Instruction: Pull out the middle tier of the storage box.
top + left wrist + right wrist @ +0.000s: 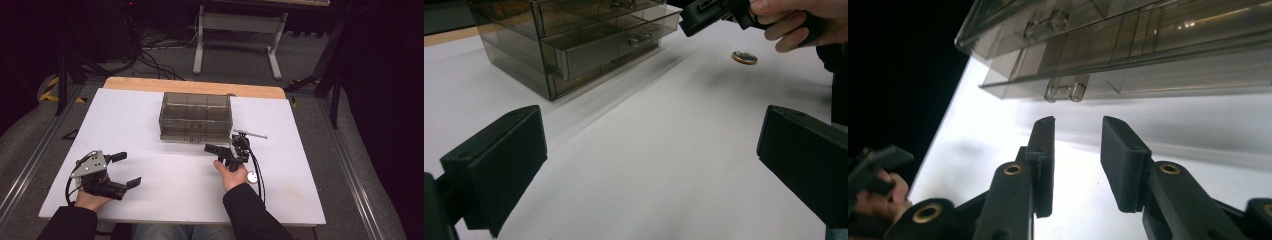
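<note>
From above, the smoky clear-plastic drawer chest (196,117) sits just beyond the right gripper (220,150), light and likely to slide. The left gripper (649,170) gapes wide and empty. In its own view, the right gripper's narrowed jaws hold nothing, just short of the small drawer handle (1065,90), the obvious hold.

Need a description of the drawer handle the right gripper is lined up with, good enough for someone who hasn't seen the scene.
Start at the smoky translucent drawer cabinet at the far middle of the white table. Its lower drawer is pulled out a little past the one above. The handle is the small clear loop on that drawer's front, just beyond the right gripper, whose fingers stand apart; the matching handle above sits on the drawer that is farther in.
</note>
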The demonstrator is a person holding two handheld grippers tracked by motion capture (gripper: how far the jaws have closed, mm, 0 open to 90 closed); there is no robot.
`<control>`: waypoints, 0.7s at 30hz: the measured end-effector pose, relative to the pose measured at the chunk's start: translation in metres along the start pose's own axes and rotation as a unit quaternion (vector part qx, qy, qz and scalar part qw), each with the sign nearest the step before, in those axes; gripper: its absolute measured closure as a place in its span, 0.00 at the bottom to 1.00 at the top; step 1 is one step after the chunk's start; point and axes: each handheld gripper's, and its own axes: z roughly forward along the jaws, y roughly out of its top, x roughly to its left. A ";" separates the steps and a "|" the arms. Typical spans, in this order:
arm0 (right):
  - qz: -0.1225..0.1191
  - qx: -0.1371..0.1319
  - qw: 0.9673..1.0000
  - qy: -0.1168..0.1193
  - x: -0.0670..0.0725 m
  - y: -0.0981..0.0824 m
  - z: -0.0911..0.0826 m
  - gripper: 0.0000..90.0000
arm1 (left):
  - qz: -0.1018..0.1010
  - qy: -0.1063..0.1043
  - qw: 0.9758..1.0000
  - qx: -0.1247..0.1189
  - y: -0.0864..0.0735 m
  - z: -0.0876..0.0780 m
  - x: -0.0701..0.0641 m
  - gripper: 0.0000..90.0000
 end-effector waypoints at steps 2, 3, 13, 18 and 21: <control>-0.031 0.011 0.999 -0.009 0.004 0.007 -0.003 0.74 | 0.001 0.000 1.000 0.000 0.000 0.000 0.000 0.01; -0.041 0.014 0.999 -0.010 0.006 0.009 -0.004 0.74 | 0.000 0.000 1.000 0.000 0.000 0.000 0.000 0.00; -0.126 0.050 0.991 -0.019 0.021 0.033 -0.015 0.68 | 0.001 0.001 1.000 0.001 0.000 0.001 0.000 0.01; -0.159 0.062 0.985 -0.018 0.028 0.041 -0.019 0.66 | 0.003 0.003 1.000 0.001 0.000 0.001 0.000 0.01; -0.181 0.071 0.981 -0.019 0.036 0.047 -0.021 0.64 | 0.002 0.002 1.000 0.002 0.000 0.001 0.000 0.01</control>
